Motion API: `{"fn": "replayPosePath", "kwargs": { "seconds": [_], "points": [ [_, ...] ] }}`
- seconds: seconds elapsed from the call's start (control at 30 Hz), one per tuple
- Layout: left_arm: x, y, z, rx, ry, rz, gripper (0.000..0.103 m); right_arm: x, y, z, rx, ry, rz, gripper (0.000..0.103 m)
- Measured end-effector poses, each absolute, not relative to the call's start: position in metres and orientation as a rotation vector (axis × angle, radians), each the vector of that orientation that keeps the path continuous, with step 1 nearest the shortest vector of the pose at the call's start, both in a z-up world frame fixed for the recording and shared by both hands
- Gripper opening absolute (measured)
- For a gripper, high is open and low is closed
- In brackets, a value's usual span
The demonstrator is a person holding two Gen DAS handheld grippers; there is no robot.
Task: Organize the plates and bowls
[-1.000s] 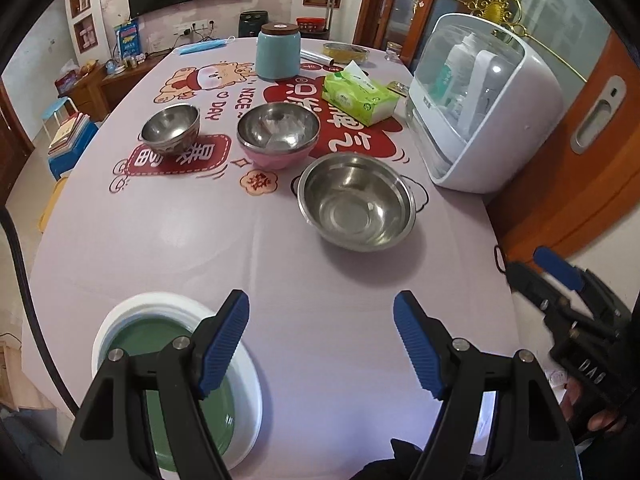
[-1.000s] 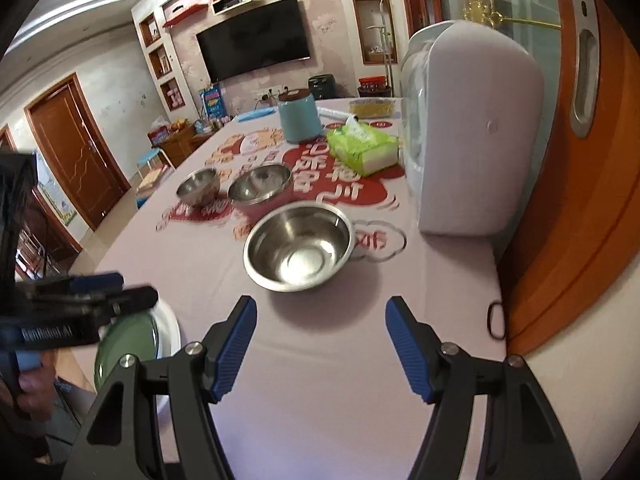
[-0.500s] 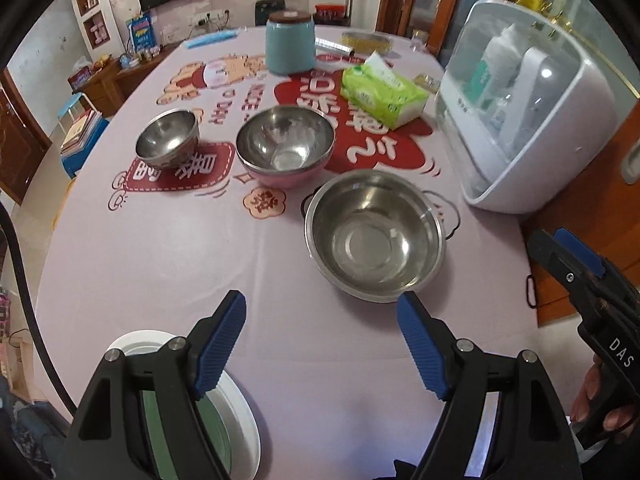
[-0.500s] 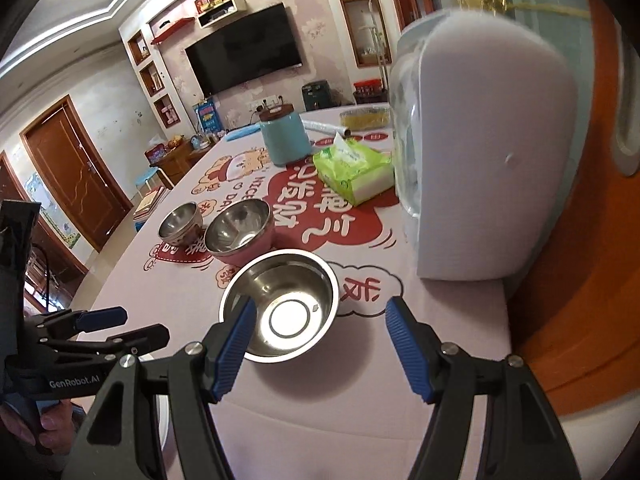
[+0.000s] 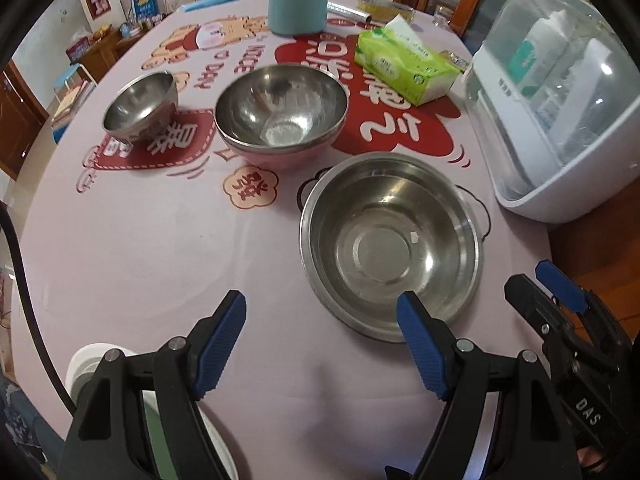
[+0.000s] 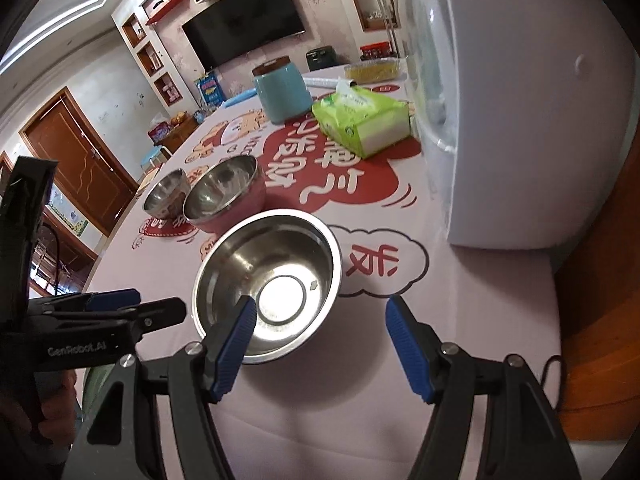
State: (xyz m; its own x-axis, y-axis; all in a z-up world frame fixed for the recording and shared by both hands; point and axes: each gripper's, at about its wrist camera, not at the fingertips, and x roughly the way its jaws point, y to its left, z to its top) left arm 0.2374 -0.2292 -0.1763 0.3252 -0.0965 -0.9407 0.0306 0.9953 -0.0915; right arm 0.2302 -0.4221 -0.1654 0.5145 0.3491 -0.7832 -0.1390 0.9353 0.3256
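Observation:
Three metal bowls stand on the pink printed tablecloth: a wide steel bowl nearest me, a steel bowl nested in a pink one behind it, and a small steel bowl to the left. A white plate with a green centre lies at the near left edge, mostly hidden by my left gripper. My left gripper is open over bare cloth just before the wide bowl. My right gripper is open, its left finger over that bowl's near rim. Neither holds anything.
A white dish cabinet with a clear lid stands at the right edge. A green tissue pack, a teal canister and a foil roll sit at the far side. The table edge drops off at right.
Both grippers have moved forward and down toward the wide steel bowl, which now looks larger and closer. The plate has slid further under my left gripper's frame. Both stay open.

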Motion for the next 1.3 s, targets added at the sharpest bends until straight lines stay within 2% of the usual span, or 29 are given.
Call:
{"fn": "replayPosePath", "kwargs": {
  "seconds": [0.33, 0.4, 0.47, 0.57, 0.63, 0.8, 0.93, 1.17, 1.3],
  "points": [
    [0.257, -0.223, -0.214, -0.124, 1.287, -0.086, 0.076, 0.238, -0.409, -0.196, 0.248, 1.058, 0.352, 0.067],
    [0.26, -0.223, -0.217, -0.126, 1.282, -0.091, 0.073, 0.24, -0.41, -0.202, 0.261, 1.071, 0.352, 0.067],
    [0.263, -0.224, -0.219, -0.126, 1.281, -0.095, 0.073, 0.24, -0.413, -0.205, 0.278, 1.079, 0.351, 0.063],
    [0.268, -0.226, -0.222, -0.123, 1.281, -0.1, 0.063, 0.241, -0.416, -0.209, 0.296, 1.091, 0.347, 0.051],
    [0.27, -0.227, -0.223, -0.119, 1.283, -0.099, 0.06, 0.242, -0.418, -0.211, 0.307, 1.094, 0.346, 0.043],
    [0.274, -0.23, -0.227, -0.112, 1.293, -0.111, 0.037, 0.242, -0.417, -0.21, 0.32, 1.083, 0.371, 0.031],
    [0.273, -0.235, -0.226, -0.096, 1.288, -0.142, 0.029, 0.241, -0.414, -0.208, 0.321, 1.079, 0.398, 0.022],
    [0.27, -0.239, -0.226, -0.069, 1.29, -0.154, 0.022, 0.24, -0.413, -0.208, 0.305, 1.075, 0.388, 0.022],
    [0.265, -0.239, -0.222, -0.054, 1.281, -0.164, 0.022, 0.238, -0.416, -0.206, 0.305, 1.065, 0.385, 0.022]
  ]
}}
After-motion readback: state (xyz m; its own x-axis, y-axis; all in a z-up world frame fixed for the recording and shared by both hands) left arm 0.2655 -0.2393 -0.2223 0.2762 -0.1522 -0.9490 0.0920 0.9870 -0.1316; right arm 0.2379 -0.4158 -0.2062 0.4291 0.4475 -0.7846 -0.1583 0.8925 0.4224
